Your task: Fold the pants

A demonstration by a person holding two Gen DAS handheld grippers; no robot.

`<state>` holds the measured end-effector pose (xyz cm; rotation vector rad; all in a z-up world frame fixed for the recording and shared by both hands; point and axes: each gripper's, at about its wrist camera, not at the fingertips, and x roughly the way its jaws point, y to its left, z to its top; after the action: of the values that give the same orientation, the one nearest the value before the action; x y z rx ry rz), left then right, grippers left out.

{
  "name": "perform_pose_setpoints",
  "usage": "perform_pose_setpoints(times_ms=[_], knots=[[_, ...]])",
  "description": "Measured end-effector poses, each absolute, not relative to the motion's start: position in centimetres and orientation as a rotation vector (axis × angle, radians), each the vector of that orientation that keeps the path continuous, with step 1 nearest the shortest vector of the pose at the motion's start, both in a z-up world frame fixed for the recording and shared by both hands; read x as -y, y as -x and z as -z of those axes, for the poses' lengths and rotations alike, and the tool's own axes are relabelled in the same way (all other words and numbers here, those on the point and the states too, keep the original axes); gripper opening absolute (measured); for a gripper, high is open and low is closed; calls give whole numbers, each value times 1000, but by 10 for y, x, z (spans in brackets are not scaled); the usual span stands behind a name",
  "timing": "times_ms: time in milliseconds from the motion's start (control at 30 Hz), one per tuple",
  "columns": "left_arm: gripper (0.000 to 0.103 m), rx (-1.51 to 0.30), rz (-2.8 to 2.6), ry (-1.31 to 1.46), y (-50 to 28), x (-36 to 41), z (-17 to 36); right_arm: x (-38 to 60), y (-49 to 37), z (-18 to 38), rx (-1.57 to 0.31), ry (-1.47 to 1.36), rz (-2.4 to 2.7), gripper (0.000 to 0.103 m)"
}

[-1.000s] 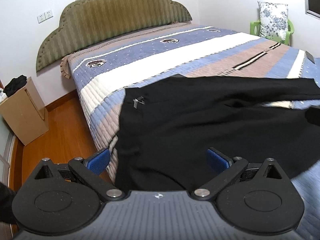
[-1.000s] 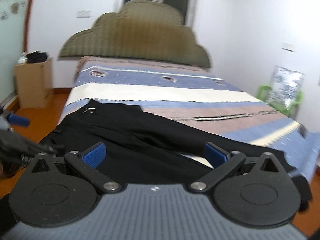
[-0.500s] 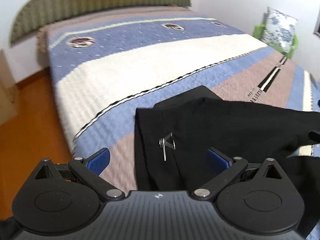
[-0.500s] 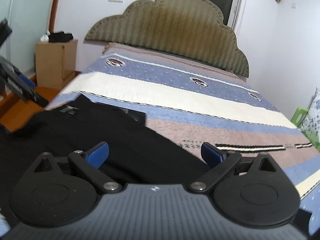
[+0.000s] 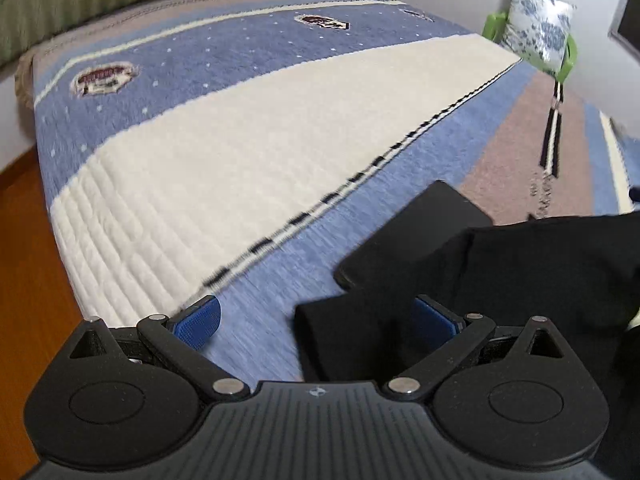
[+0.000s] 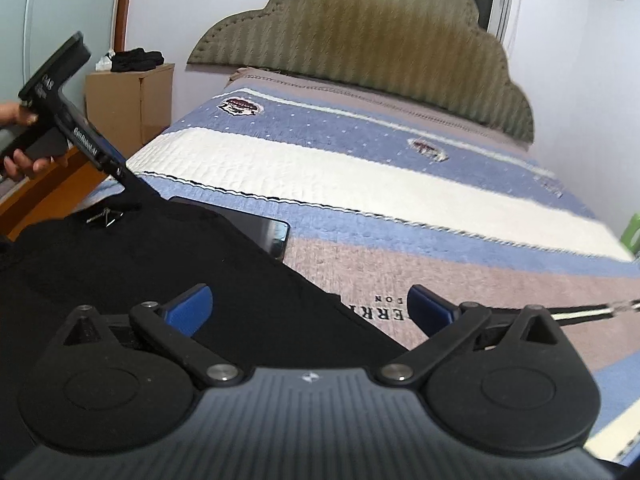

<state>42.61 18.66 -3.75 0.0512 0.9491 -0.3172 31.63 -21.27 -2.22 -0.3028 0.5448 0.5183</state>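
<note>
Black pants point(image 5: 520, 280) lie on the striped quilt of the bed point(image 5: 240, 152). In the left wrist view my left gripper point(image 5: 316, 322) is open, low at the waist corner of the pants, whose edge lies between the blue pads. In the right wrist view my right gripper point(image 6: 308, 310) is open above the far edge of the pants point(image 6: 140, 272). The left gripper point(image 6: 132, 196) shows there too, its tip touching the waist beside a metal clasp point(image 6: 105, 215).
A black phone point(image 5: 416, 236) lies on the quilt, partly under the pants; it also shows in the right wrist view point(image 6: 264, 232). An upholstered headboard point(image 6: 360, 40), a cardboard box point(image 6: 128, 104) with dark cloth, a green chair with pillow point(image 5: 536, 40), wood floor point(image 5: 24, 280).
Both grippers have moved forward and down toward the pants. The left one has reached the waist corner; the right one has come close over the far edge. Both jaws stay open.
</note>
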Motion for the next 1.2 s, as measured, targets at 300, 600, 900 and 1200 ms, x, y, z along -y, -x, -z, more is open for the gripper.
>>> perform_pose_setpoints(times_ms=[300,600,900,1200], knots=[[72,-998,495,-18,-439,-178,52,232,-365,32,-634,141,-544,102],[33,-974,529,45,-429,-190,51,229,-393,53,-696,271,-658,82],[29,-912,477,94,-406,-194,41,234,-443,81,-853,383,-684,54],[21,-897,430,114,-392,-190,36,234,-440,86,-927,354,-736,6]])
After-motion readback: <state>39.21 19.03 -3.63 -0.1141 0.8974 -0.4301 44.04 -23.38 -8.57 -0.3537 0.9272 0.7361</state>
